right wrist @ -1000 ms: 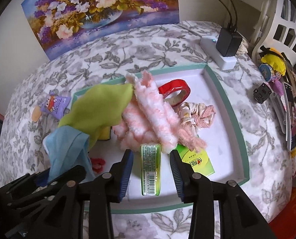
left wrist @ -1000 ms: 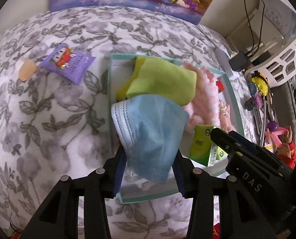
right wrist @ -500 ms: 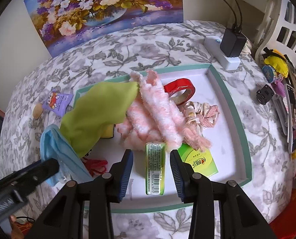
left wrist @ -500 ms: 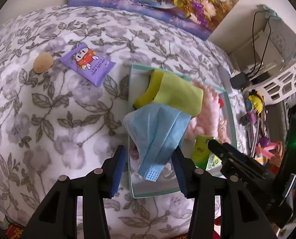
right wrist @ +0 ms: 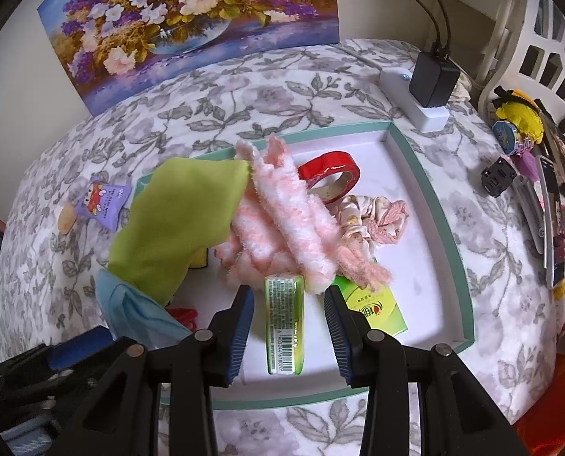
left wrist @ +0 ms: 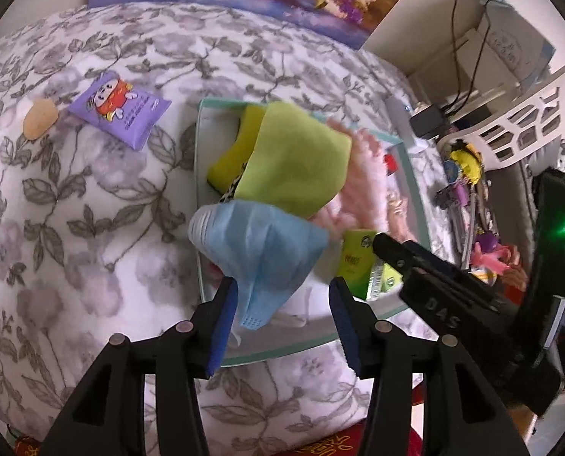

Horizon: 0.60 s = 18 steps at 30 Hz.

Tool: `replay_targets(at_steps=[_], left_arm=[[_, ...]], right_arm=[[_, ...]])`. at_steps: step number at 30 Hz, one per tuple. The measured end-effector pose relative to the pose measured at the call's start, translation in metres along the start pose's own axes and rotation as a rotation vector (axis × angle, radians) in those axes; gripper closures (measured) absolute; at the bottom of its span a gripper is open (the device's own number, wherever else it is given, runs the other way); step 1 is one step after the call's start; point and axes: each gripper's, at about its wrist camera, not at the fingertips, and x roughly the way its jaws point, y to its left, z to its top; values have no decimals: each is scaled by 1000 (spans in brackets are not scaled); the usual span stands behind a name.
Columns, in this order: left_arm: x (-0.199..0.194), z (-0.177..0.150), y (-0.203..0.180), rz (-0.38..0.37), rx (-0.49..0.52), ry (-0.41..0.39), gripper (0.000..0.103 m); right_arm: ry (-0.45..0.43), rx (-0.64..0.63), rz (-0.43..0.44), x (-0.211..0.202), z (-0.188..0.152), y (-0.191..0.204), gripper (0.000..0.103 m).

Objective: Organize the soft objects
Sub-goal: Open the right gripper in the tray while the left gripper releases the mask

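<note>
Blue face mask (left wrist: 261,250) now lies freed on the tray's edge (left wrist: 198,174), left gripper (left wrist: 280,313) jaws having just been opening; right gripper (right wrist: 286,313) unchanged, open astride a green pack (right wrist: 284,323).

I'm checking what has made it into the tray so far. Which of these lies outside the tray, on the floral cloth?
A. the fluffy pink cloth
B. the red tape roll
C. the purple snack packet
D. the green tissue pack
C: the purple snack packet lies on the floral cloth left of the tray, while the red tape roll, fluffy pink cloth and green tissue pack sit inside its rim.
</note>
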Motion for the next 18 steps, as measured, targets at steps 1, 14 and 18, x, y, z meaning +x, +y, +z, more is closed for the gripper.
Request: replay_targets(at_steps=[1,14,18], left_arm=[[-4,0,0,-12,-2,-8,51],[-29,8,30,73,-101,-136,51],[-13,11,36,128,-109,-108,51]], right_arm=[[-2,0,1,-1,0,0,61],[-11,5,-4,-2,1,-2,61],[-12,-3,-7,-3,0,1,61]])
